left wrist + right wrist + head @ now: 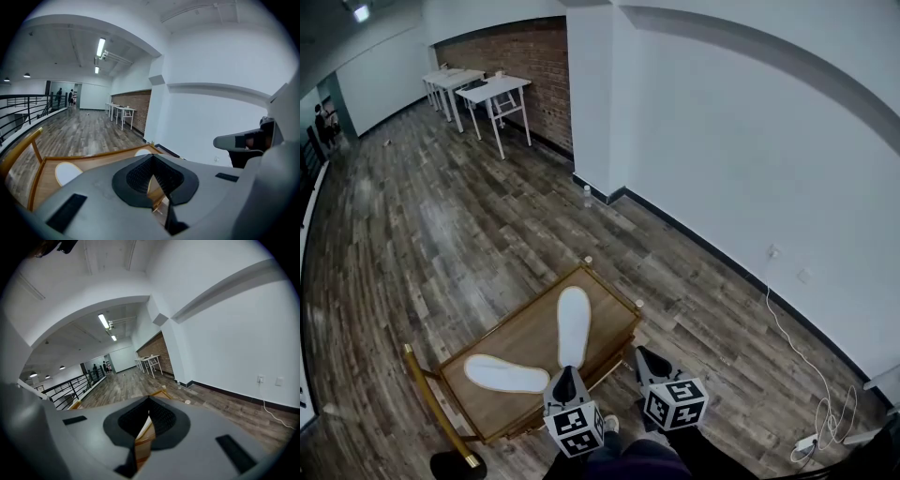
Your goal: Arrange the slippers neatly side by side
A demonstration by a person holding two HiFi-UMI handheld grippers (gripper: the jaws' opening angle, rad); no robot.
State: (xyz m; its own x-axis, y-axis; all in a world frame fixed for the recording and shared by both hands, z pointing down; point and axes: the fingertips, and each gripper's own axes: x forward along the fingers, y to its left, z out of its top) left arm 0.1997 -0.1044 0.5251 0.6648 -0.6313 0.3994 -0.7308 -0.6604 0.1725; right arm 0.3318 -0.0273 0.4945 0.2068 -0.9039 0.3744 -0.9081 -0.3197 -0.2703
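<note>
While my left gripper (566, 377) and right gripper (648, 358) hang closed and empty, I'd open the left, take the nine-o'clock slipper (506, 374) and swing it beside the twelve-o'clock slipper (573, 325).

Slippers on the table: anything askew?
Yes. They lie splayed in a V on the table: the right slipper points straight away, and the left slipper angles out leftward. Their near ends are close and their far ends wide apart, so they are not side by side.

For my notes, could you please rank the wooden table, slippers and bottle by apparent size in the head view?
1. Wooden table
2. Left slipper and right slipper, about alike
3. Bottle, farther away
</note>
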